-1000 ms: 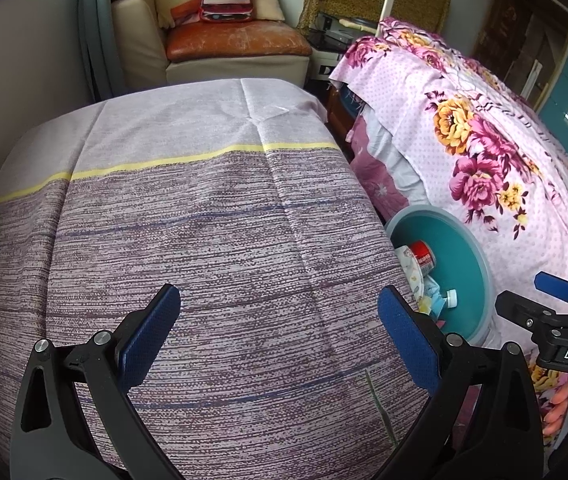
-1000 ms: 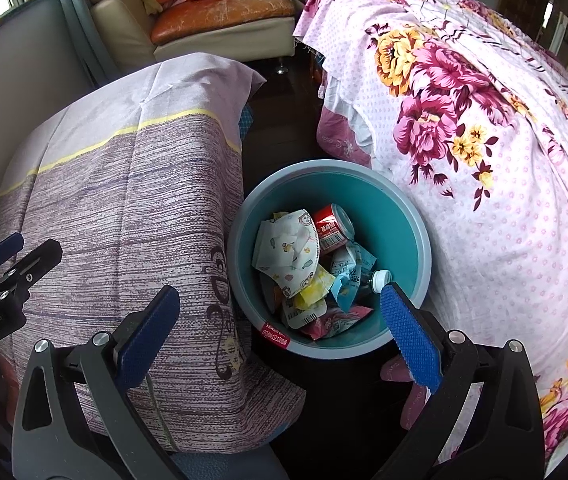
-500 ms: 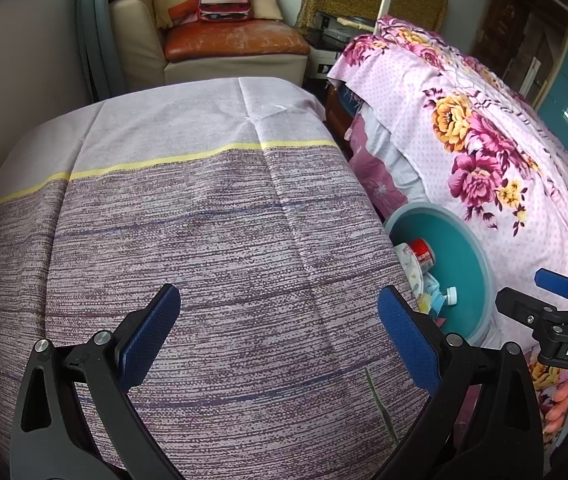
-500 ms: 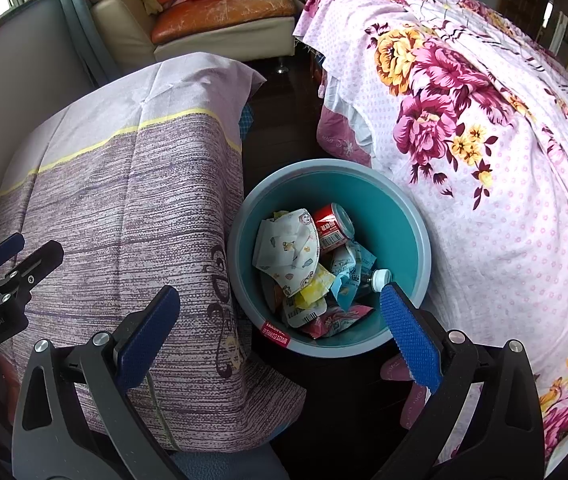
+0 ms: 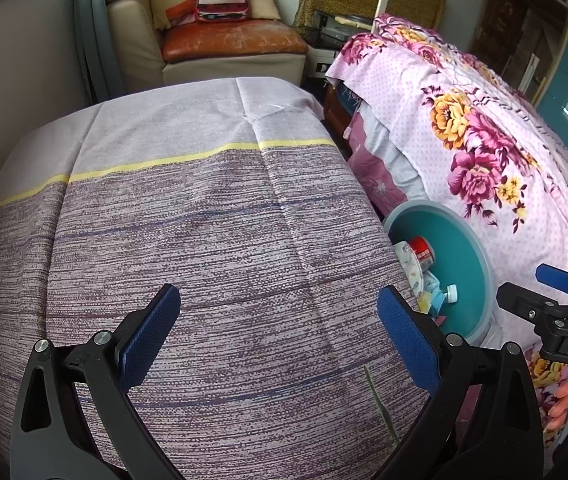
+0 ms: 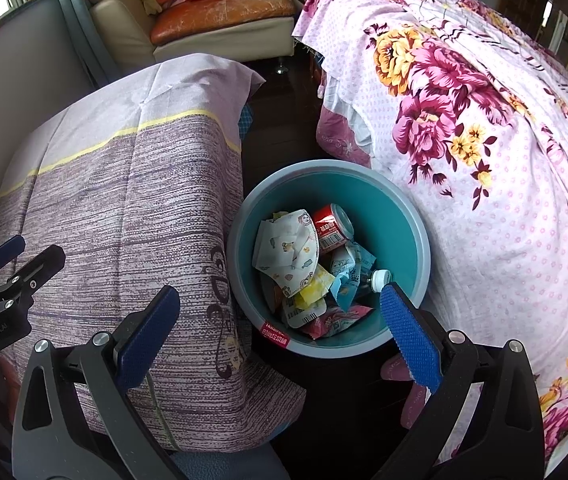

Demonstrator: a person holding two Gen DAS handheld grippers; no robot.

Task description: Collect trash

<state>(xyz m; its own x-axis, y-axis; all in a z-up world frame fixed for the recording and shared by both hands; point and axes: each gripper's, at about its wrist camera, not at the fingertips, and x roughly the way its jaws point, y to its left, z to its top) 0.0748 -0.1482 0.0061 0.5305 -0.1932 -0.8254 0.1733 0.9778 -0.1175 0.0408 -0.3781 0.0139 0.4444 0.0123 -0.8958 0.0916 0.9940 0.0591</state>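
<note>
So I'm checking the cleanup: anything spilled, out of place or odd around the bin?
Nothing stands out. The trash, a face mask, red can and wrappers, sits inside the bin, which stands upright on the floor. No litter shows on the tablecloth. Both grippers are open and empty.

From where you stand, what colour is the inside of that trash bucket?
Teal inside the bucket, with a greyish-blue rim; the right wrist view, looking down into it, shows it best.
</note>
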